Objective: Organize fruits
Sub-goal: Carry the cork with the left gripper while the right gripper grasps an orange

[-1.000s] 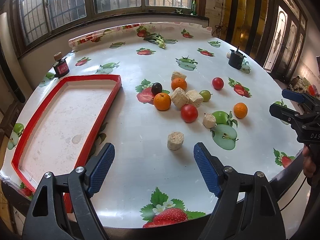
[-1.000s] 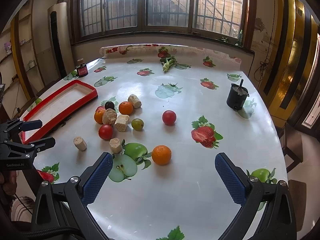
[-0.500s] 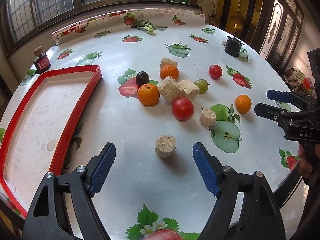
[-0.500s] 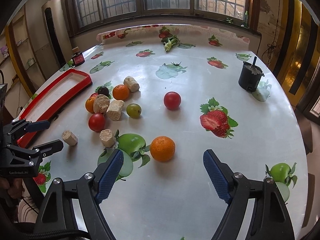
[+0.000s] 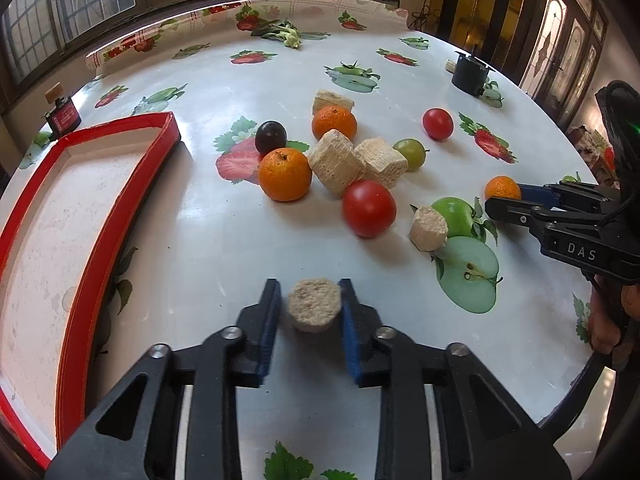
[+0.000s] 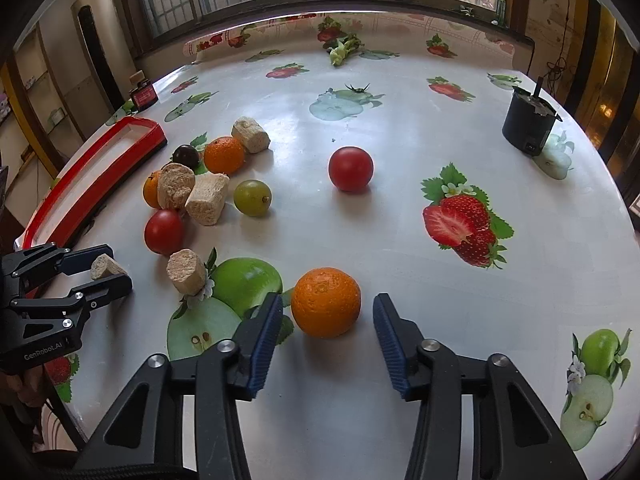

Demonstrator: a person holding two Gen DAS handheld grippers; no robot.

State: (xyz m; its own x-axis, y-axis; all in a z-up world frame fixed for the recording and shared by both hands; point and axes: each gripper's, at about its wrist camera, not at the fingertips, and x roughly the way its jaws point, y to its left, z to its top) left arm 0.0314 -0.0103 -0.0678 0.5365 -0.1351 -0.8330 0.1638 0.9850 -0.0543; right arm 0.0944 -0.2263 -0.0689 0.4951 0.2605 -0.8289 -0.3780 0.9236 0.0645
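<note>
My left gripper (image 5: 310,294) has its jaws closed around a beige cork-like cylinder (image 5: 315,309) on the table; it also shows in the right wrist view (image 6: 105,267). My right gripper (image 6: 327,312) is open with an orange (image 6: 326,302) between its jaws, not touching. Ahead lie a red tomato (image 5: 368,208), another orange (image 5: 285,174), a dark plum (image 5: 271,137), a green grape (image 5: 410,153), a third orange (image 5: 334,122), a second tomato (image 6: 351,168) and several beige blocks (image 5: 336,162). A red tray (image 5: 64,208) lies at the left.
A black cup (image 6: 528,124) stands at the far right. A small red-labelled bottle (image 5: 62,114) stands beyond the tray. A green vegetable (image 6: 340,50) lies at the far edge. The round table (image 6: 400,120) has a fruit-print cloth.
Both grippers moved forward and down. The left jaws closed onto the beige cylinder. The right jaws narrowed around the orange.
</note>
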